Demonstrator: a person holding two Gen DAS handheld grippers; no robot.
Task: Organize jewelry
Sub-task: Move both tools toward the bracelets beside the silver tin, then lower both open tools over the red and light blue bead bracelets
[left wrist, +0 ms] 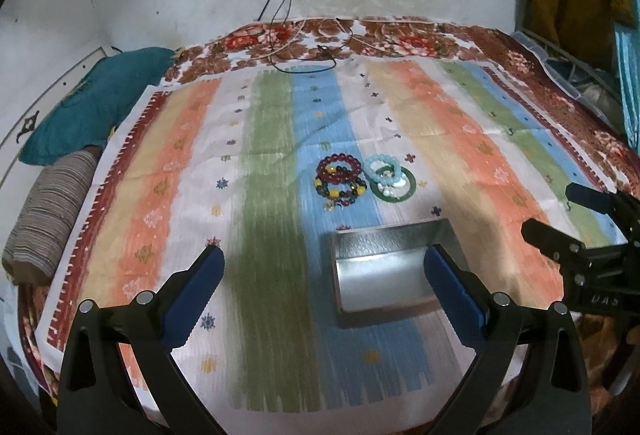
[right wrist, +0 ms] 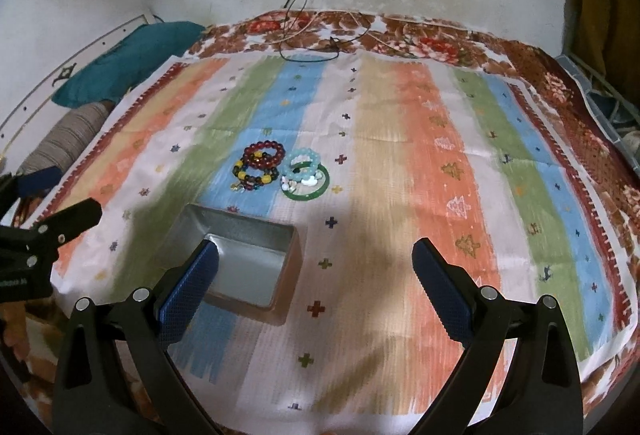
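Note:
A pile of bracelets lies on the striped cloth: dark red and yellow bead bracelets [left wrist: 340,179] [right wrist: 260,167], pale blue bead bracelets [left wrist: 384,169] [right wrist: 304,163] and a green bangle [left wrist: 394,189] [right wrist: 310,187]. An open metal tin [left wrist: 388,267] [right wrist: 248,263] sits just nearer than the pile, with nothing seen inside. My left gripper [left wrist: 324,275] is open and empty above the cloth, short of the tin. My right gripper [right wrist: 316,267] is open and empty, to the right of the tin. Each gripper also shows in the other's view, the right one [left wrist: 560,219] and the left one [right wrist: 60,203].
The striped cloth [left wrist: 200,175] [right wrist: 440,175] covers a bed with a floral blanket [left wrist: 400,43] [right wrist: 440,43] against a white wall. A teal pillow [left wrist: 92,103] [right wrist: 132,55] and a striped roll [left wrist: 52,215] lie at the left. Cables [left wrist: 304,59] hang from a wall socket onto the far edge.

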